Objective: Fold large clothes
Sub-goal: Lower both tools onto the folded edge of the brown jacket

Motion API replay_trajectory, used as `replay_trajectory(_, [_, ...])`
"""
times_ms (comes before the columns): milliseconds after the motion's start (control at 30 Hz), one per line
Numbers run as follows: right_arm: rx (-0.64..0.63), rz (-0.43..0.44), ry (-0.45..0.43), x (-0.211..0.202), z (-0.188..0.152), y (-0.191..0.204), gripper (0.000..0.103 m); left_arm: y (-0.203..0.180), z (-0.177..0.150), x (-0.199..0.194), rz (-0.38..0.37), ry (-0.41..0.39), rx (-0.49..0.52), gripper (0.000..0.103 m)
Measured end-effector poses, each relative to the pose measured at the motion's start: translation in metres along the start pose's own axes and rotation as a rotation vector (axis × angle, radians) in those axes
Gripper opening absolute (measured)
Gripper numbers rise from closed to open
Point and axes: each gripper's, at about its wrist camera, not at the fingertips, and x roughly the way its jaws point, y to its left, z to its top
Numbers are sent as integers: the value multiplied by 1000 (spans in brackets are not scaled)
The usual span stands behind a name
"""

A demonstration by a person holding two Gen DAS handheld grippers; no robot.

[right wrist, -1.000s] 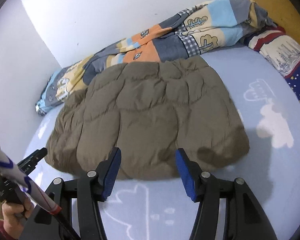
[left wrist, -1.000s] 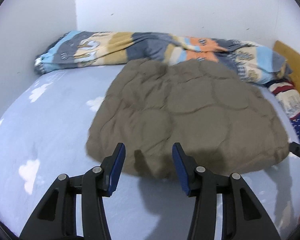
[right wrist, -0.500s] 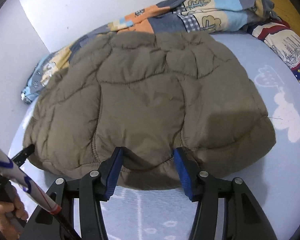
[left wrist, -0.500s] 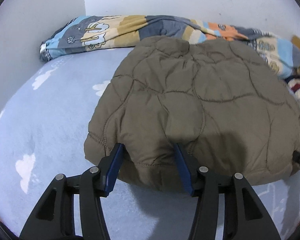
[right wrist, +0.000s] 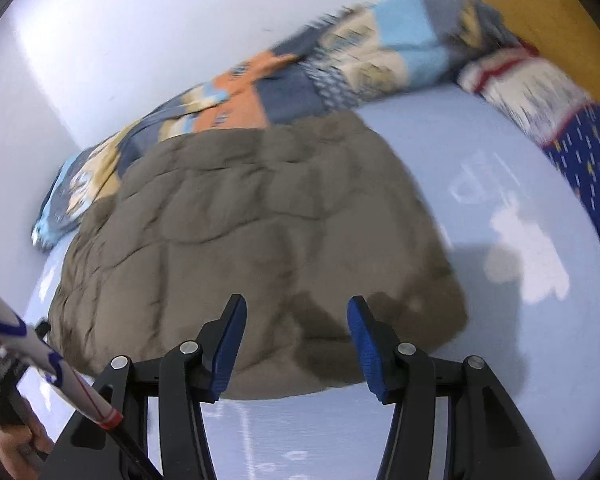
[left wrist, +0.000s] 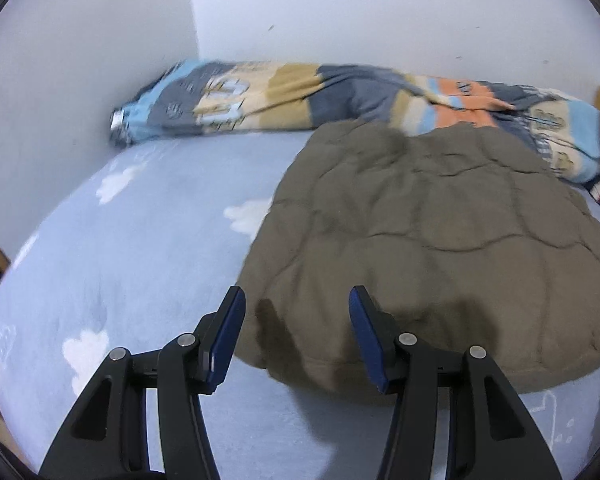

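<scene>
A brown quilted jacket [left wrist: 432,248] lies folded in a thick pad on the light blue bed sheet [left wrist: 140,248]. It also shows in the right wrist view [right wrist: 252,232]. My left gripper [left wrist: 296,312] is open and empty, held just above the jacket's near left corner. My right gripper [right wrist: 296,320] is open and empty, over the jacket's near edge. Both views are blurred by motion.
A patchwork quilt [left wrist: 308,96] is bunched along the white wall behind the jacket. A red, white and blue pillow [right wrist: 540,104] and a wooden headboard [right wrist: 540,20] are at the right. My left hand and its gripper [right wrist: 16,380] show at the lower left of the right wrist view.
Both grippers were close against the jacket's near edge half a second ago and have pulled back and up. The jacket stays flat on the bed.
</scene>
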Motion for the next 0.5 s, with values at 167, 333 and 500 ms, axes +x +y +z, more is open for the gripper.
replay_trajectory(167, [91,22,45,11,3,-21,57,14,-4,21,-7,67,-55,53])
replay_trajectory(333, [82,7,58,19,2,-19,57,13,-6,25,1,70,-43,54])
replay_trajectory(500, [84,10,75,26,-1,-23,57,13,-6,29,5,81,-35,55])
